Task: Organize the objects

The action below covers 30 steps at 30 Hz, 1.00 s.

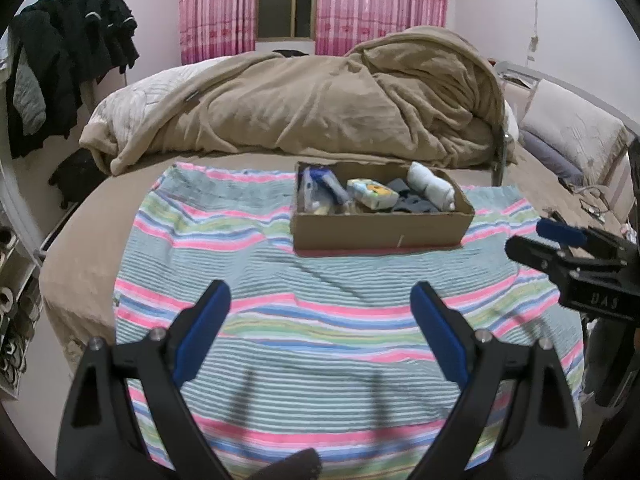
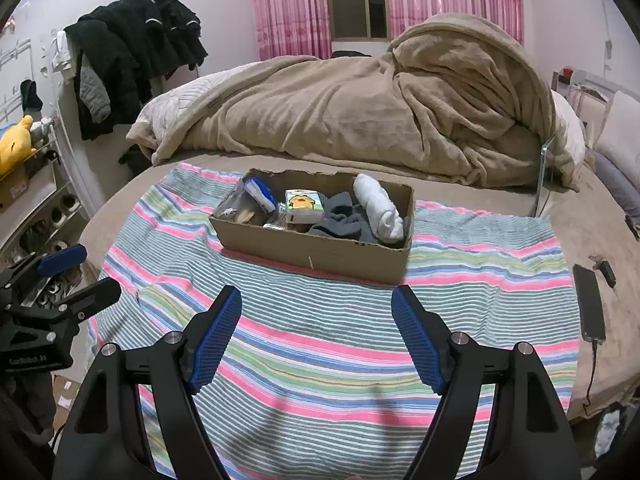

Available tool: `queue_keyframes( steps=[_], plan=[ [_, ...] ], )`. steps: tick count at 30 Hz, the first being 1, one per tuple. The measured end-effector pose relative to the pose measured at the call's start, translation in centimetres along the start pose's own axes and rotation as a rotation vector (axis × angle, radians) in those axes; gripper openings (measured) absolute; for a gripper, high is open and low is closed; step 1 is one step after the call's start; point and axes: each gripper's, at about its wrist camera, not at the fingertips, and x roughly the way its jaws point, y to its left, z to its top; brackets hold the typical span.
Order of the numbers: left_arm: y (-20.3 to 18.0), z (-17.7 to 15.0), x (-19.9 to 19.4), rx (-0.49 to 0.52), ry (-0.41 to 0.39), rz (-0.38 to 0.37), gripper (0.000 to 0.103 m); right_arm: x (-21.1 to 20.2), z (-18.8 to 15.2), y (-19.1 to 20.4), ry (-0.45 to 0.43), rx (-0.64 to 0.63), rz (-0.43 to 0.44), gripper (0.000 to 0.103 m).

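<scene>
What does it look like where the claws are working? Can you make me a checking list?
Surface: a striped cloth spread on a bed.
Job's things: a cardboard box holding a rolled white sock, dark socks, a tissue pack and a clear bag.
Clutter: nothing seen on the cloth besides the box.
Claws: left claw and right claw both open, empty, short of the box.
Cables: a phone with a cable plugged in, right of the cloth.
Surroundings: a tan blanket, pink curtains, dark clothes hanging.
</scene>
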Motion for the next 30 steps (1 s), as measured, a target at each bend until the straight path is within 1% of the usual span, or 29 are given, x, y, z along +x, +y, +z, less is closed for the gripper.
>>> queue_keyframes(
  steps=[30],
  plan=[
    [0.13, -0.04, 0.88, -0.007, 0.012, 0.005, 0.093, 0.78, -0.11, -0.37, 0.008, 0.008, 0.002, 0.080]
  ],
)
